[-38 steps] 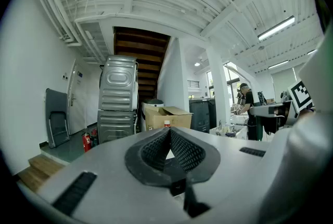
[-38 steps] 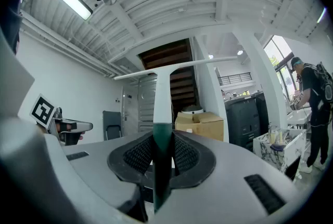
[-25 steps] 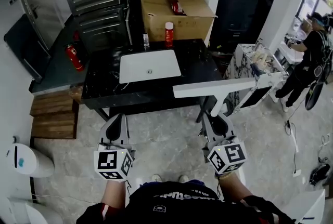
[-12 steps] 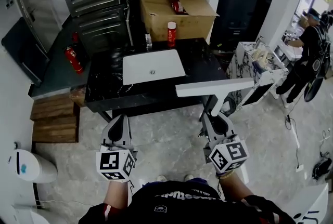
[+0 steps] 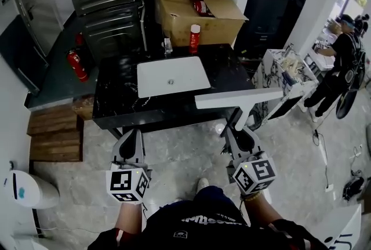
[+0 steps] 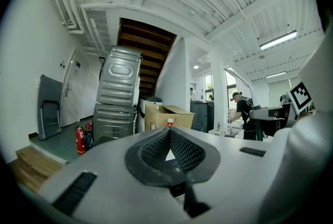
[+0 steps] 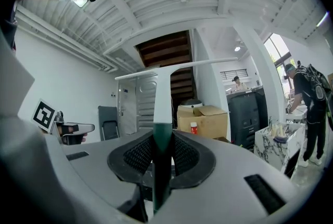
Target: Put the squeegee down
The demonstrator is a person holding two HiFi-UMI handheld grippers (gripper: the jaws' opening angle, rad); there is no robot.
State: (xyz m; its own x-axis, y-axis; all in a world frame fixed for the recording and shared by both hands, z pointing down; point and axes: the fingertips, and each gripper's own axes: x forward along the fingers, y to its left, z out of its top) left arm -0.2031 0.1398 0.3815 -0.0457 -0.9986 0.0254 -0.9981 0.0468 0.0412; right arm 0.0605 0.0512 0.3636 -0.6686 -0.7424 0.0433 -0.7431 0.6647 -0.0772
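Right claw (image 5: 239,130) is pinching the squeegee (image 5: 237,98) by the dark green lower end of its handle, and in the right gripper view the ribbed pads (image 7: 139,154) are pressing on it from either side. From the jaws the white handle is rising straight up, and the long white blade is lying crosswise at its top. In the head view the squeegee is hanging in the air, its blade stretching level across the front right corner of the desk (image 5: 116,95). Left claw (image 5: 131,137) is reaching forward well apart to the left of it, with its pads (image 6: 156,150) pressed together and nothing between them. Both claws are pointing toward the black marbled desk, which is carrying a white sink (image 5: 172,75) in its middle. A red bottle (image 5: 195,38) is standing at the desk's far edge, and an open cardboard box (image 5: 200,11) is sitting just behind it. A red fire extinguisher (image 5: 73,65) is standing on the floor to the left of the desk. A person (image 5: 342,63) in dark clothes is standing well off to the right.
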